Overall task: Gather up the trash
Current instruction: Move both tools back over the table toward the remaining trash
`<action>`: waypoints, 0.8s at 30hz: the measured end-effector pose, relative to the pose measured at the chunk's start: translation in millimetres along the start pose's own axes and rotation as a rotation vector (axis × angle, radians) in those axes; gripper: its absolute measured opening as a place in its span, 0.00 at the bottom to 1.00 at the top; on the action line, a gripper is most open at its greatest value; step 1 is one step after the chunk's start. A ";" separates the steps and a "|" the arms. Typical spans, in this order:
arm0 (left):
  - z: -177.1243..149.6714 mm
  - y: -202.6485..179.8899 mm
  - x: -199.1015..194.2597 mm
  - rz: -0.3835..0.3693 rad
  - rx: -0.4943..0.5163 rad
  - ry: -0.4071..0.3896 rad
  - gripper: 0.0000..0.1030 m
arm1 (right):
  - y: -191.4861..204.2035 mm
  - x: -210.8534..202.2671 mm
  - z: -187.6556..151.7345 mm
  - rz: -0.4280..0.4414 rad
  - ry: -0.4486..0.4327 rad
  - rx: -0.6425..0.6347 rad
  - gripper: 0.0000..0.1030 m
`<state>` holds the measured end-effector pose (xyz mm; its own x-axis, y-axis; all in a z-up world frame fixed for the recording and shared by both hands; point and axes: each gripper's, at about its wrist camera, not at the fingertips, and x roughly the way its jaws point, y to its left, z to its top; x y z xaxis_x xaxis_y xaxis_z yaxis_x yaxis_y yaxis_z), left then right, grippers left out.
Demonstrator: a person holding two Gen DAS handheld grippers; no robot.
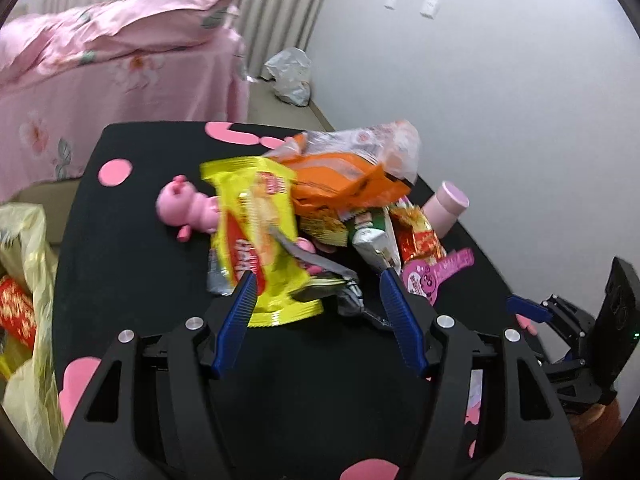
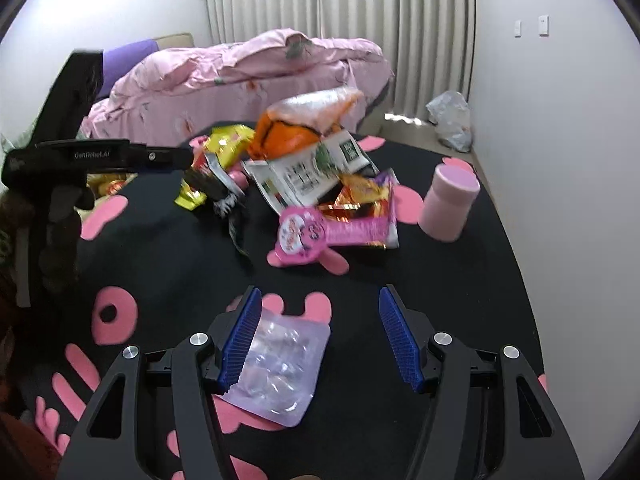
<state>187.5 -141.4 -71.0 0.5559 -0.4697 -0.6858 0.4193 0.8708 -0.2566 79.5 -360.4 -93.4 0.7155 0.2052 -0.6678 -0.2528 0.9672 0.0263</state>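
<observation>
Left gripper (image 1: 318, 274) spread at the frame's centre, yellow wrapper (image 1: 260, 236) against one finger; right gripper (image 2: 318, 292) spread over a clear blister pack (image 2: 280, 368), lower centre.

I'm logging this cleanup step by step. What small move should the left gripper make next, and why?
Probably ease forward and close: the left gripper is open, with the yellow snack wrapper lying against one finger on the black table, not yet pinched.
</observation>
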 end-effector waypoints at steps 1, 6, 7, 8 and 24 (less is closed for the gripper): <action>1.3 -5.7 6.2 0.028 0.019 0.012 0.59 | -1.0 2.1 -3.4 0.006 0.007 0.013 0.56; 7.2 -11.2 37.2 0.131 0.017 0.078 0.31 | -5.9 4.3 -15.3 0.004 0.026 0.051 0.56; 5.6 -8.8 40.7 0.136 -0.001 0.100 0.26 | -5.7 4.6 -17.3 -0.001 0.032 0.045 0.56; 2.1 -5.4 41.2 0.120 -0.029 0.115 0.23 | -5.1 3.6 -19.3 -0.006 0.037 0.036 0.56; -80.9 -32.8 -32.9 -0.032 0.094 0.217 0.36 | 4.4 3.3 -27.2 0.157 0.108 0.073 0.56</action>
<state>97.3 -142.8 -95.0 0.3786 -0.4458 -0.8111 0.5043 0.8342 -0.2230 63.1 -359.6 -115.7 0.5962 0.3407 -0.7269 -0.3048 0.9337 0.1876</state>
